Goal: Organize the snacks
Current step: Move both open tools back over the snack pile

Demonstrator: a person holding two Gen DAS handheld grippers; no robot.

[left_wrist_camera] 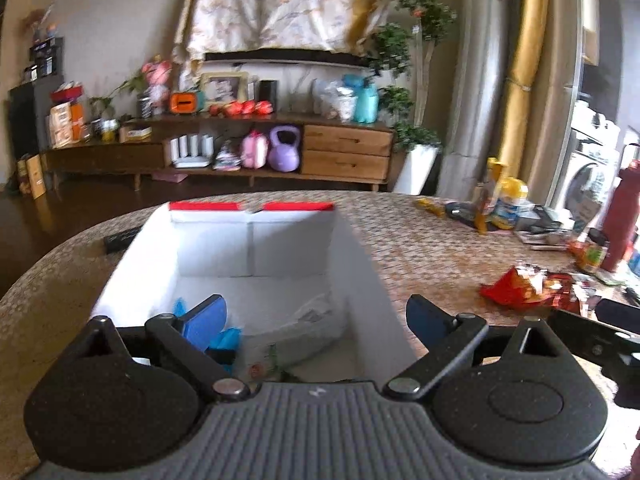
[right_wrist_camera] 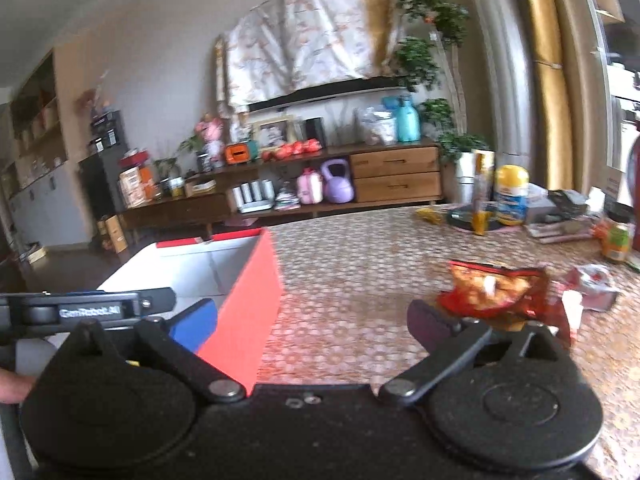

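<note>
The left gripper (left_wrist_camera: 316, 320) hangs over the near end of the red-and-white box (left_wrist_camera: 360, 264), its fingers spread wide with nothing between them; in the box lie a pale snack packet (left_wrist_camera: 296, 328) and a blue wrapper (left_wrist_camera: 228, 338), both partly hidden behind the left finger (left_wrist_camera: 204, 322). The right gripper (right_wrist_camera: 316, 328) is likewise released and empty; its jaws straddle the box's red outer wall (right_wrist_camera: 248, 312) and bare tablecloth (right_wrist_camera: 352, 280). A red-orange chip bag (right_wrist_camera: 496, 292) lies on the table just beyond the right finger (right_wrist_camera: 430, 326); further back a yellow-lidded jar (right_wrist_camera: 511, 196), a tall golden pouch (right_wrist_camera: 482, 192) and assorted clutter crowd the far right; a wooden sideboard (right_wrist_camera: 396, 176) stands behind.
</note>
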